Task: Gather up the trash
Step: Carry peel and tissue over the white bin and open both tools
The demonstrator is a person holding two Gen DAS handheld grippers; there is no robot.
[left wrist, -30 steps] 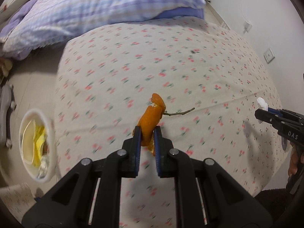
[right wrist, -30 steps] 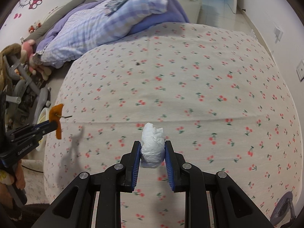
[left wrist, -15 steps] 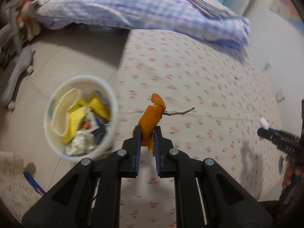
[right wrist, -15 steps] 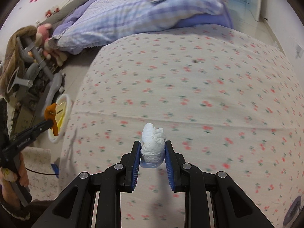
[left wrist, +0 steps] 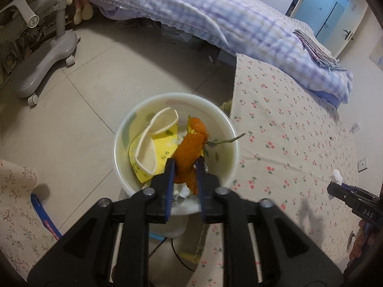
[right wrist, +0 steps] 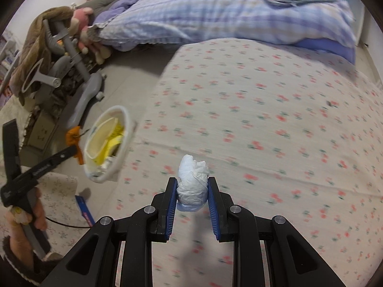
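Observation:
My left gripper (left wrist: 185, 167) is shut on an orange peel (left wrist: 189, 150) with a thin stem and holds it over the white trash bin (left wrist: 229, 129), which holds yellow and cream wrappers. The right wrist view also shows the bin (right wrist: 126, 129), the peel (right wrist: 73, 136) and the left gripper (right wrist: 77, 149) at the far left. My right gripper (right wrist: 192, 189) is shut on a crumpled white tissue (right wrist: 192, 184) above the cherry-print bed (right wrist: 263, 119). The right gripper (left wrist: 335, 186) and tissue (left wrist: 337, 175) appear at the right edge of the left wrist view.
A checked purple quilt (left wrist: 215, 12) lies on the bed's far end. A grey wheeled chair base (left wrist: 45, 62) stands on the tiled floor at left, with plush toys (right wrist: 81, 26) behind. A floral cloth (left wrist: 16, 203) and a blue strip (left wrist: 45, 217) lie near the bin.
My left gripper has swung left off the bed with the peel and now hangs over the bin. My right gripper has turned left too, with the tissue still held.

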